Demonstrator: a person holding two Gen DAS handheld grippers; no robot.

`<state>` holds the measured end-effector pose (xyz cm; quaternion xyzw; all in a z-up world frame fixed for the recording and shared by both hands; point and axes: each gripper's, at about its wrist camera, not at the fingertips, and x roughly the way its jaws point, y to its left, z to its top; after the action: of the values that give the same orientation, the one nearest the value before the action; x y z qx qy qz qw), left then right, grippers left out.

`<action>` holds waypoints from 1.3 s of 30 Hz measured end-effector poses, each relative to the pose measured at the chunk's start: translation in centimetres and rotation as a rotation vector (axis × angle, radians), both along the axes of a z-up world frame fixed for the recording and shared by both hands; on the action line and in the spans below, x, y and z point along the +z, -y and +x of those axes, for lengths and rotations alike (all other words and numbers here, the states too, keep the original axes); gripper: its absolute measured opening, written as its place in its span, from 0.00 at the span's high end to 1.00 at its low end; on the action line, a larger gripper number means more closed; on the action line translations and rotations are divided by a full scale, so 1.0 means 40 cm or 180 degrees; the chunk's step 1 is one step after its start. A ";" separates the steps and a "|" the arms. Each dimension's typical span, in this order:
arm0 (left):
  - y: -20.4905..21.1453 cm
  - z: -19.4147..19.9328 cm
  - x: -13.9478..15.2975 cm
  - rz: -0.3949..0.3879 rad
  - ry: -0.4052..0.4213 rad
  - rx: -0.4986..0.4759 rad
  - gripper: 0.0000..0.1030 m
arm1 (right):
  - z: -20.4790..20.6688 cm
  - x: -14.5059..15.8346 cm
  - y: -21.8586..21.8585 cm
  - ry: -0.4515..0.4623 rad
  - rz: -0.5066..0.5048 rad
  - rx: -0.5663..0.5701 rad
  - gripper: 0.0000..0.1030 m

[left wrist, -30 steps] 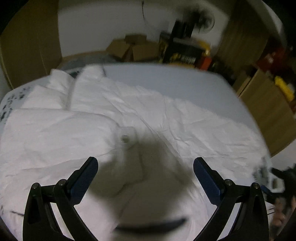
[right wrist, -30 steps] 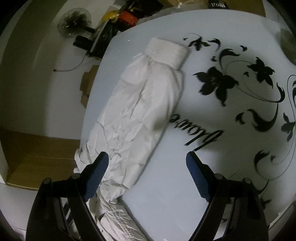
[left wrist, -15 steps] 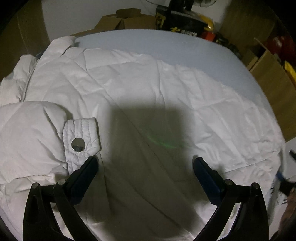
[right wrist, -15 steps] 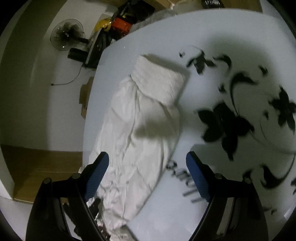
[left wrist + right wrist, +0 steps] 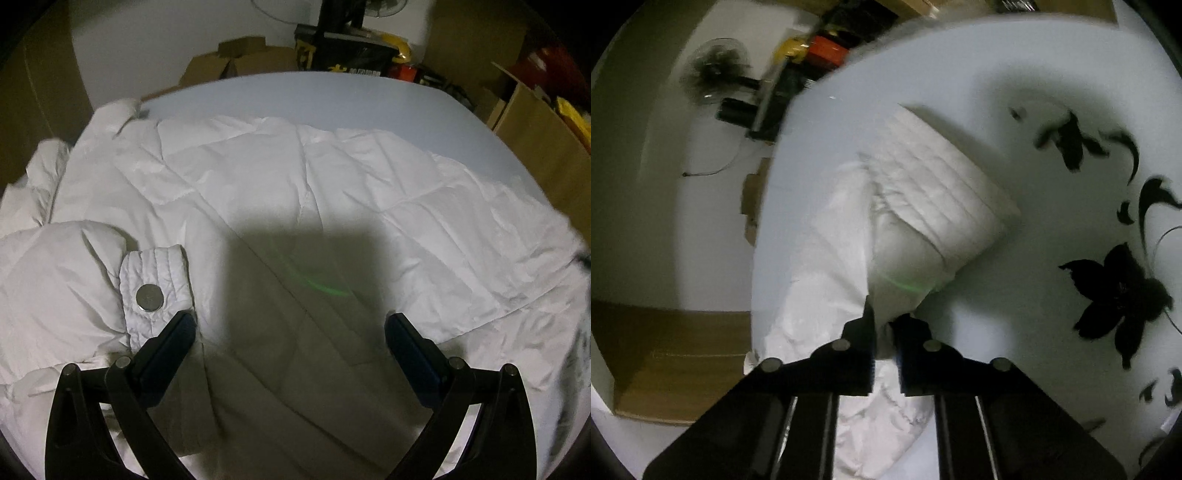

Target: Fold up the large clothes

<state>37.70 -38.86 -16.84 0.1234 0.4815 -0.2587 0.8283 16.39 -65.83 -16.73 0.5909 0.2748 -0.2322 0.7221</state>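
Lying spread across a pale blue tabletop (image 5: 369, 99), a white quilted puffer jacket (image 5: 332, 192) fills most of my left view. Its near sleeve is folded in over the body, the cuff (image 5: 155, 284) with a round metal snap (image 5: 149, 298) just beside my left finger. The other sleeve (image 5: 857, 236) stretches out over the tabletop's black flower print (image 5: 1115, 295).

My left gripper (image 5: 290, 328) hovers released, jaws wide above the shadowed body panel. My right gripper (image 5: 884, 332) is clenched on the far sleeve a little below its ribbed cuff (image 5: 942, 192) — white fabric pinched between the jaws.

I judge the jacket light, soft and puffy, its shell likely slick — it should compress but slip and spring back. Stitched cuffs and seams look the firmest holds.

Cardboard boxes (image 5: 240, 62) and a fan (image 5: 716, 77) stand beyond the edge.
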 end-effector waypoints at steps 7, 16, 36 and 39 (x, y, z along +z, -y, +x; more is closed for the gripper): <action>-0.080 -0.003 0.045 -0.0415 -0.0115 -0.0059 0.00 | 0.053 0.322 -0.188 0.0557 -0.0653 0.0350 0.94; -0.631 -0.057 0.276 -0.0975 0.0222 0.1032 0.00 | 0.255 0.554 -0.616 0.0903 -0.1057 0.1303 0.94; -1.275 -0.221 0.108 -0.1550 -0.0316 0.2123 0.00 | 0.511 0.085 -1.423 -0.0352 -0.1705 0.3004 0.28; -1.252 -0.225 0.114 -0.1563 -0.0302 0.2020 0.00 | 0.450 0.177 -1.357 0.0055 -0.1337 0.2842 0.25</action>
<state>28.72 11.24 -12.27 -0.2449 0.4572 -0.1029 0.8488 34.38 -11.55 -9.66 0.2590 0.4424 0.0545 0.8569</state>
